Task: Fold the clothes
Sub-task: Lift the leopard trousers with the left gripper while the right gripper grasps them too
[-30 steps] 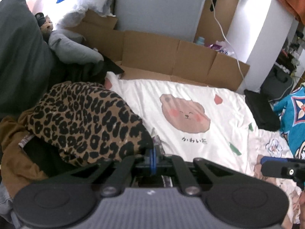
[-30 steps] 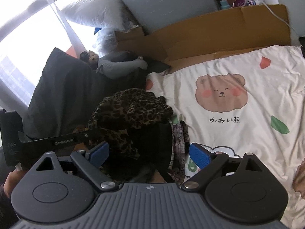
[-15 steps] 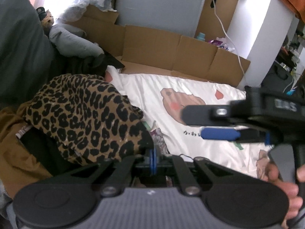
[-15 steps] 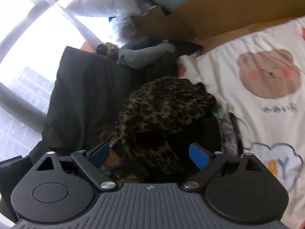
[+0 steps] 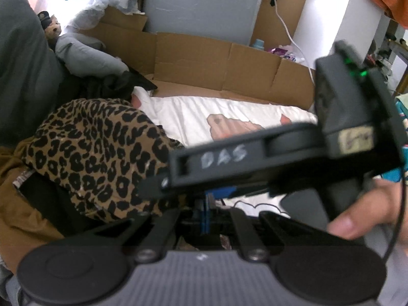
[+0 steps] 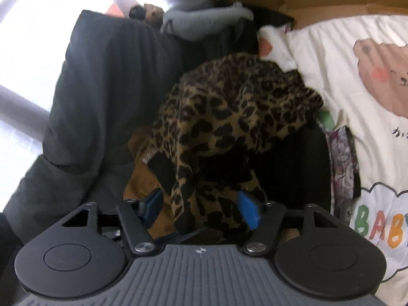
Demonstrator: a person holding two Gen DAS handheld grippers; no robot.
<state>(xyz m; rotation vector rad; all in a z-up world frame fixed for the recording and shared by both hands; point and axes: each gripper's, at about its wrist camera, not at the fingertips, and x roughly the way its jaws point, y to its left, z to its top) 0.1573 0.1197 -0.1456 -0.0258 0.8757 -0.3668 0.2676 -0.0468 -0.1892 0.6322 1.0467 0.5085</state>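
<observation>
On the white bear-print bedsheet (image 6: 344,81), the crumpled leopard-print fabric garment (image 6: 229,107) is lying bunched directly ahead of the right gripper (image 6: 201,209), whose half-spread blue pads are straddling its near fold, while the left gripper (image 5: 205,214), pads pressed together on something unclear, is sitting beside that garment.

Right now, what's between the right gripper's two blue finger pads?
A bunched fold of the leopard-print fabric garment hangs between the right gripper pads, which stand apart; the right wrist view shows it.

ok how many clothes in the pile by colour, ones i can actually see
leopard print garment: 1
brown garment: 1
black garment: 1
floral purple garment: 1
total: 4 in view, others may lie hidden beneath
</observation>
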